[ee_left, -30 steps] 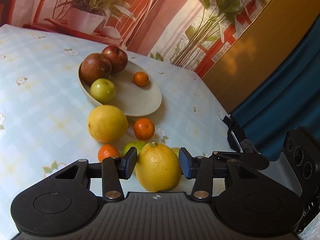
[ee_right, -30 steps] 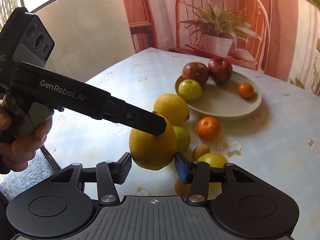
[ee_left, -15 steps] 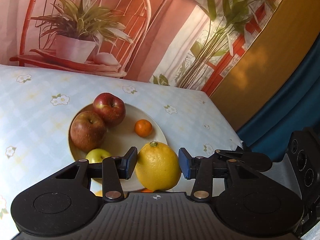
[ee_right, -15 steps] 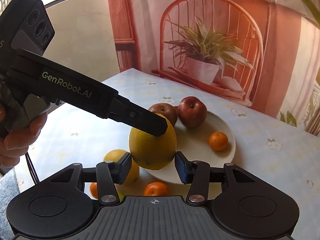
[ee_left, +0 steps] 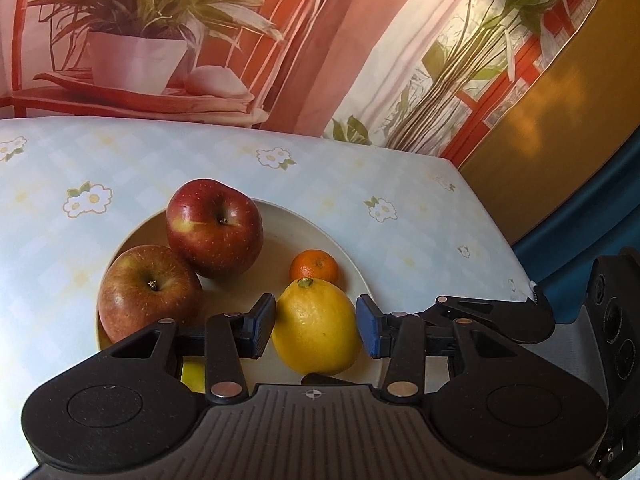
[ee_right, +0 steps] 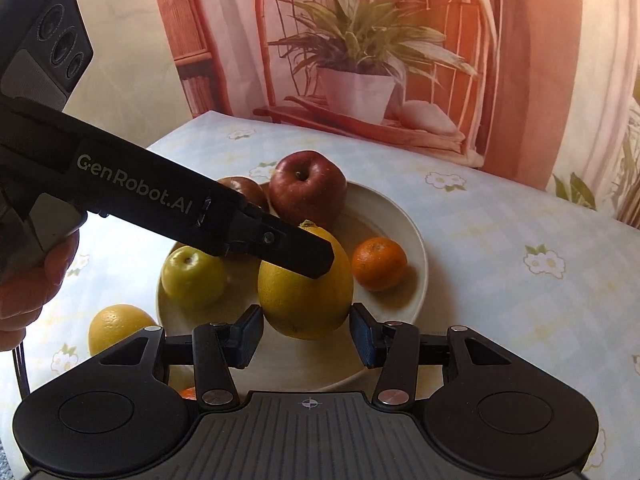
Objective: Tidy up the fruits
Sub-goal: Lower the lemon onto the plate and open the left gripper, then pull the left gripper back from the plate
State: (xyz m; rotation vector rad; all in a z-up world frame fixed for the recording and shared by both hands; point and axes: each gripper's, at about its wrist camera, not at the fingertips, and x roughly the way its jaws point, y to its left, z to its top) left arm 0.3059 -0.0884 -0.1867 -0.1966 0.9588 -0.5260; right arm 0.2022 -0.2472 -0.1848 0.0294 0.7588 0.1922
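A yellow lemon (ee_left: pixel 316 330) sits between the pads of my left gripper (ee_left: pixel 316 330), which is shut on it and holds it above the cream plate (ee_left: pixel 352 276). In the right wrist view the same lemon (ee_right: pixel 296 300) hangs over the plate (ee_right: pixel 412 240), with the left gripper's finger (ee_right: pixel 296 250) across it. My right gripper (ee_right: pixel 306 338) is open, its pads on each side of the lemon and apart from it. The plate holds two red apples (ee_left: pixel 214 226) (ee_left: pixel 148 290), a green apple (ee_right: pixel 192 276) and a mandarin (ee_right: pixel 378 264).
A second yellow citrus (ee_right: pixel 120 328) lies on the flowered tablecloth (ee_right: pixel 500 240) left of the plate, and an orange fruit (ee_right: pixel 188 392) shows under my right gripper. A backdrop with a potted plant (ee_right: pixel 360 72) stands behind the table. The table's right edge (ee_left: pixel 500 240) is near.
My left gripper carried the lemon up from the table and forward over the plate. My right gripper moved along with it, open around the lemon. The plate looks closer and lower.
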